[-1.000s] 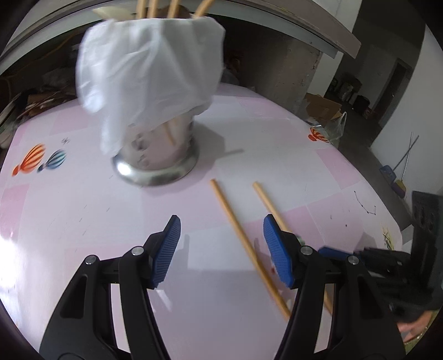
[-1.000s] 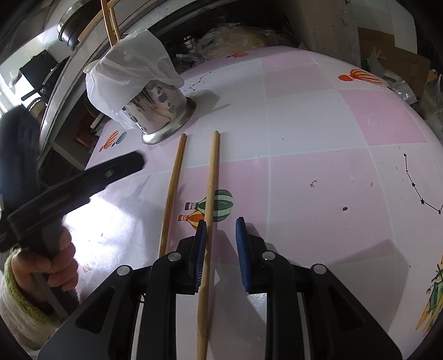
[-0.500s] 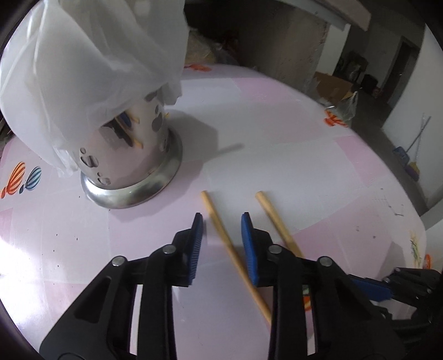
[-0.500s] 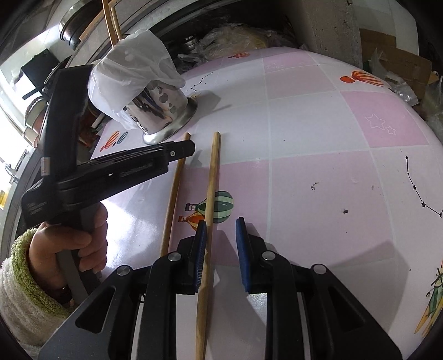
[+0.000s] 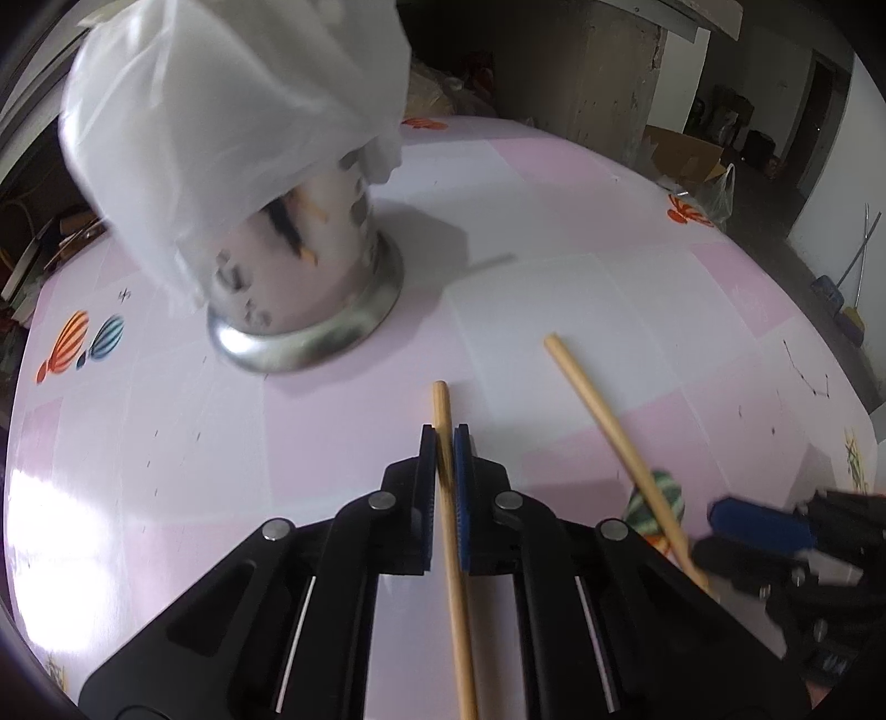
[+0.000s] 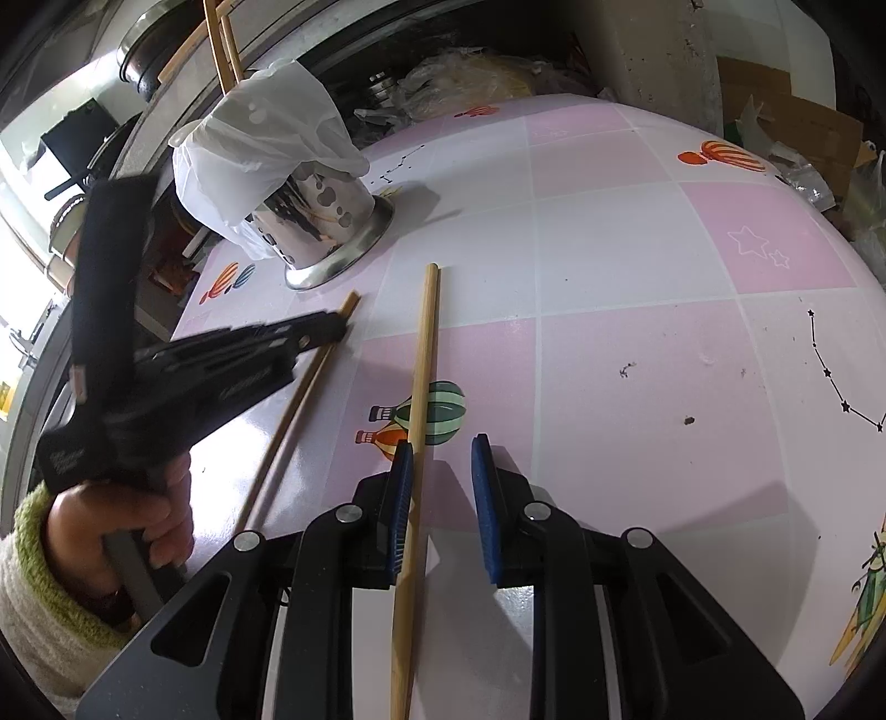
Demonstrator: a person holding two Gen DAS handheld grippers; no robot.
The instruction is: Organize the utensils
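Note:
Two wooden chopsticks lie on the pink and white table. My left gripper is closing tight on the end of the left chopstick; both blue pads press it. From the right wrist view, the left gripper sits low over that chopstick. My right gripper is partly open around the other chopstick, which runs along its left pad, clear of the right one. A steel utensil holder draped with a white plastic bag stands just beyond.
More chopsticks stick up out of the holder. A hand in a white and green sleeve grips the left tool. Past the table's far edge are a concrete pillar, a cardboard box and bags.
My left gripper came down and forward toward the holder, and its jaws went from wide apart to shut on the left chopstick. The right gripper has kept still.

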